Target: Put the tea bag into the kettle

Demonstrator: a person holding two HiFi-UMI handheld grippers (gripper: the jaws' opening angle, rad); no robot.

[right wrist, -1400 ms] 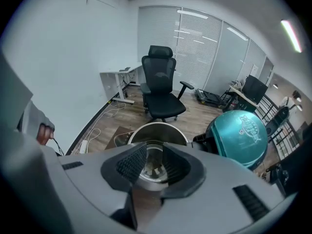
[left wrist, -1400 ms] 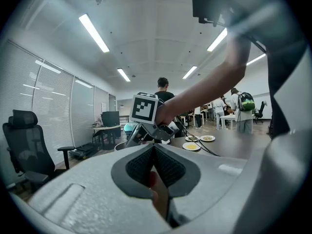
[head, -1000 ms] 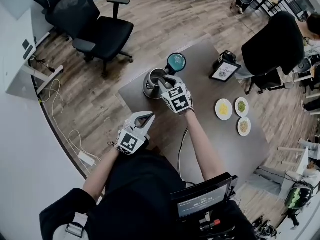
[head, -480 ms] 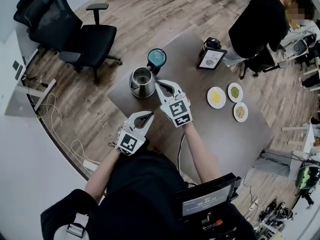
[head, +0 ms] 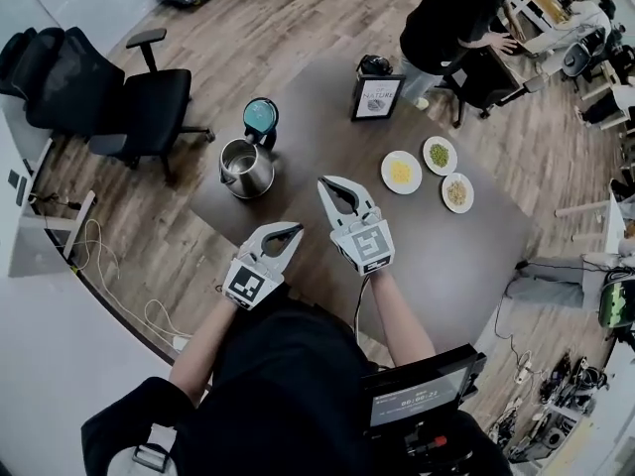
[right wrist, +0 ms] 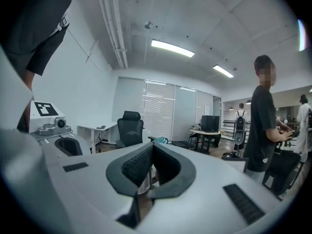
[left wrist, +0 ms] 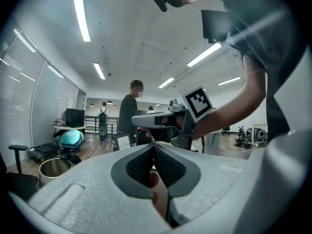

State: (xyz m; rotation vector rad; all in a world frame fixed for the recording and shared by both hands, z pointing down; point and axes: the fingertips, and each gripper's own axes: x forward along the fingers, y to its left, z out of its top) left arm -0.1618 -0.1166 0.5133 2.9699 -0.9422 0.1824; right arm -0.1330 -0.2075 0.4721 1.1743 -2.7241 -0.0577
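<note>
right of kettle [head: 246, 170], apart from it: right gripper [head: 327, 182], jaws closed, empty. farther from kettle: left gripper [head: 296, 230], jaws closed, empty. kettle upright on table [head: 446, 256], lid [head: 261, 114] open.

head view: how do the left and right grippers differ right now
The right gripper reaches farther out over the table; the left gripper sits back by the table's near edge. The right gripper points roughly toward the kettle; the left gripper angles toward the right gripper. Shared: both are white with a marker cube, jaws shut, nothing held.
</note>
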